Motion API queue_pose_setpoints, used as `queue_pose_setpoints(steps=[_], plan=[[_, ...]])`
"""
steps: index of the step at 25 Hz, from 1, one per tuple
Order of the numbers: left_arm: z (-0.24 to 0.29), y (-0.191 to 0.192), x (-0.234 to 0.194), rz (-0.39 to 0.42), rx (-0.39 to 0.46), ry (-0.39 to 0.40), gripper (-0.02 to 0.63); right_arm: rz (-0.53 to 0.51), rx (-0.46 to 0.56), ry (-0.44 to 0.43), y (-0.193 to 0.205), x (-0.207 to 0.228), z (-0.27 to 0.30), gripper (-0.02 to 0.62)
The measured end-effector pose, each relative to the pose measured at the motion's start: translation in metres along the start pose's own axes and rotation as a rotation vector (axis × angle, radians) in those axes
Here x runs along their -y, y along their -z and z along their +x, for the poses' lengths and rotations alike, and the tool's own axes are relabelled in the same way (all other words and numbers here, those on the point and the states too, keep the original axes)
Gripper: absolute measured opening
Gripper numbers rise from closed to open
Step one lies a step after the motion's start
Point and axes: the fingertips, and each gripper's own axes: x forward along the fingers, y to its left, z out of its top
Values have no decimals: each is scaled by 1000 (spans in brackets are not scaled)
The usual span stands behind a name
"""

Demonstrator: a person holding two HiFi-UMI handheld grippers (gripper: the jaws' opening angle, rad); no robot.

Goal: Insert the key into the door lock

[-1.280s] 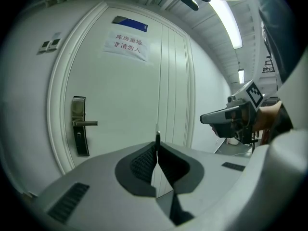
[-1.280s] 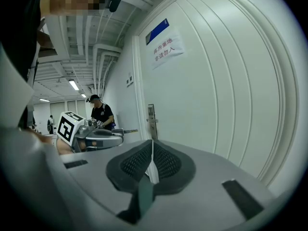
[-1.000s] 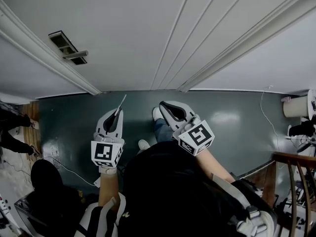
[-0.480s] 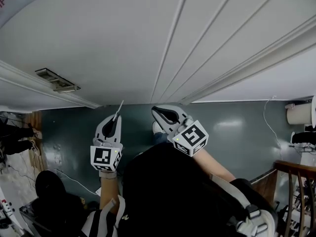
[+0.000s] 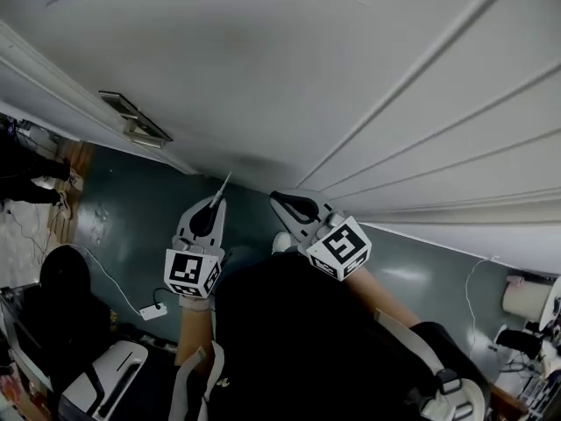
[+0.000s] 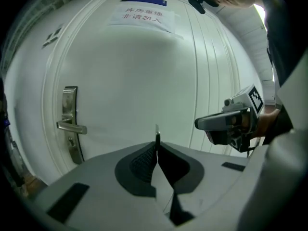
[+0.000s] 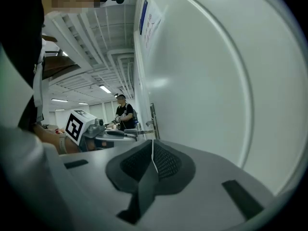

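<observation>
- One white panelled door [image 5: 289, 77] fills the far side of my head view. Below it runs a dark grey-green floor [image 5: 114, 209].
- A printed paper notice [image 6: 144, 17] is fixed high on the door.
- A metal lock plate with a lever handle [image 6: 70, 124] sits at the door's left edge. The lever points right.
- In the right gripper view I see a hall with ceiling strip lights to the left. A person in black [image 7: 124, 113] stands far off there.
- The left gripper [image 5: 213, 204] has its jaws pressed together on the key [image 6: 157, 134].
- The key's blade stands out past the jaw tips, with its long axis in line with the jaws. It points away from me at a plain door panel.
- The key is well right of the lock plate and not in the lock.
- The right gripper [image 5: 279, 198] is just right of the left one. Its jaws are together with nothing between them, and it points left along the door face.
</observation>
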Motion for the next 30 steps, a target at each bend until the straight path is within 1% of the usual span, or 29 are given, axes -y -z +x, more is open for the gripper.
queue_pose_setpoints(steps=[7, 10, 13, 15, 18, 23, 26, 30], plan=[[-20, 14, -38, -119, 13, -156, 11, -22, -31, -159, 4, -7, 43, 18], [-30, 16, -52, -156, 26, -205, 11, -34, -41, -196, 1, -12, 57, 18], [-36, 20, -70, -192, 38, -231, 11, -42, -56, -209, 0, -13, 73, 18], [-38, 21, -85, -242, 61, -240, 11, -44, -65, -210, -2, -12, 84, 18], [-43, 22, -110, -341, 110, -242, 11, -45, -75, -203, -5, -12, 98, 18], [-50, 31, -149, -492, 162, -223, 11, -48, -101, -176, -8, -14, 122, 18], [-54, 41, -169, -574, 172, -205, 11, -39, -110, -153, -9, -14, 133, 18], [-54, 55, -191, -652, 158, -177, 11, -37, -125, -126, -12, -16, 146, 18]])
